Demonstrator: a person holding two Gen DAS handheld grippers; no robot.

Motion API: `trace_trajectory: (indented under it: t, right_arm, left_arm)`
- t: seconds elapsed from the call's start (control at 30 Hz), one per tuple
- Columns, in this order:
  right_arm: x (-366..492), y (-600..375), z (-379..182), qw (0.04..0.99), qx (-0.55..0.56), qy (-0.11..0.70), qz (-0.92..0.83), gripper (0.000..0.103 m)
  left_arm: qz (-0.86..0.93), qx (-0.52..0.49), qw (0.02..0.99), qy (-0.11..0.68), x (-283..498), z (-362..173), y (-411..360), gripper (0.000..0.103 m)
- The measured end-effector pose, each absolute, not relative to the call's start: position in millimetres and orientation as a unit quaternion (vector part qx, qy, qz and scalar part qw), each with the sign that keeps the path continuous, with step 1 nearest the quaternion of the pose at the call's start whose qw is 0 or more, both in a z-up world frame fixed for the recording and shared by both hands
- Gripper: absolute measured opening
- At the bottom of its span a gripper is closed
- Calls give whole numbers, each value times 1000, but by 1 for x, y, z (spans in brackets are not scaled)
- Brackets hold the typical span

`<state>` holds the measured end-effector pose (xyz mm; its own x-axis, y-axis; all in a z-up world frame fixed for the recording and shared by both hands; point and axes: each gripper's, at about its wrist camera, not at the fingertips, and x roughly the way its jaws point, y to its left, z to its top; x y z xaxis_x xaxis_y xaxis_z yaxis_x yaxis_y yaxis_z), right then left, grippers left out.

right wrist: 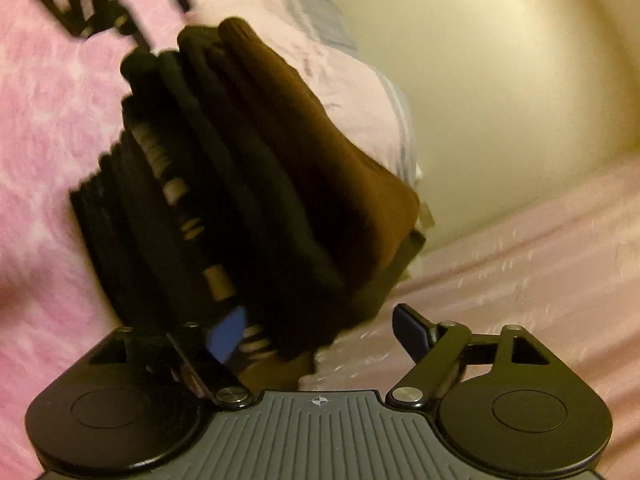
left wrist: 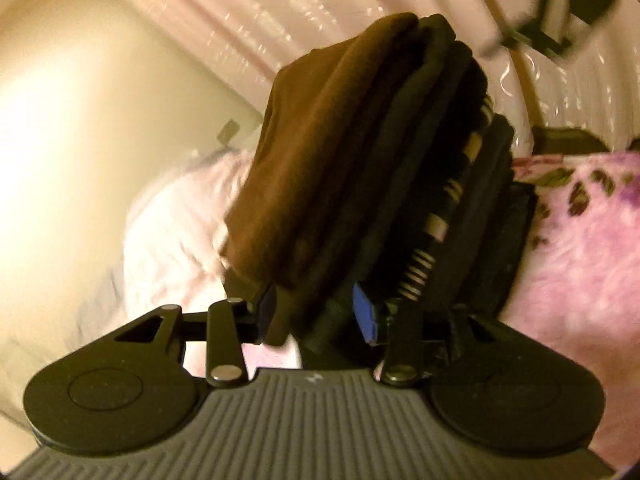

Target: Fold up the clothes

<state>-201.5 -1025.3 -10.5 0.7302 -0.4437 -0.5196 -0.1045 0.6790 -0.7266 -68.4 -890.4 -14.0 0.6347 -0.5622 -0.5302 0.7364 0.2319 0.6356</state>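
Observation:
A stack of folded clothes [left wrist: 360,168] fills the middle of the left wrist view: a brown garment [left wrist: 304,152] on one side, then dark ones, a striped one [left wrist: 440,232] and black ones. My left gripper [left wrist: 320,312] is shut on the near edge of the stack's brown and dark layers. In the right wrist view the same stack [right wrist: 256,184] stands tilted. My right gripper [right wrist: 320,332] is open, its left pad [right wrist: 226,336] pushed in among the striped layers, its right pad [right wrist: 412,328] free beside the stack. The other gripper shows at the far end in both views.
A fluffy pink floral blanket [left wrist: 580,240] lies right of the stack. A pale pink sheet [right wrist: 520,264] and a pillow [left wrist: 168,240] lie on the other side. A cream wall [left wrist: 80,120] stands behind. The frames are blurred by motion.

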Motion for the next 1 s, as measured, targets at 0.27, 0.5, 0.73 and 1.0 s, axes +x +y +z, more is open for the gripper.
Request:
trace_trajectory:
  t: [0.27,0.5,0.73,1.0]
  right_arm:
    - [-252,-996,-40,899,-109,415,-89,81]
    - [-245,-1008,-21,901,100,407,-110,102]
    - [-239,-1004,18,900,151,389,-127,102]
    - [-260,-978,48,902,177,353,-175,102]
  left_arm:
    - [-424,357,799,233,-127,-31,-841,43]
    - [-390,238,821,342,-135,-30,-816,86]
    - [-318,97,857,395,-128,-6,-792,101]
    - [-328,76,872,356,-138,19,-777,101]
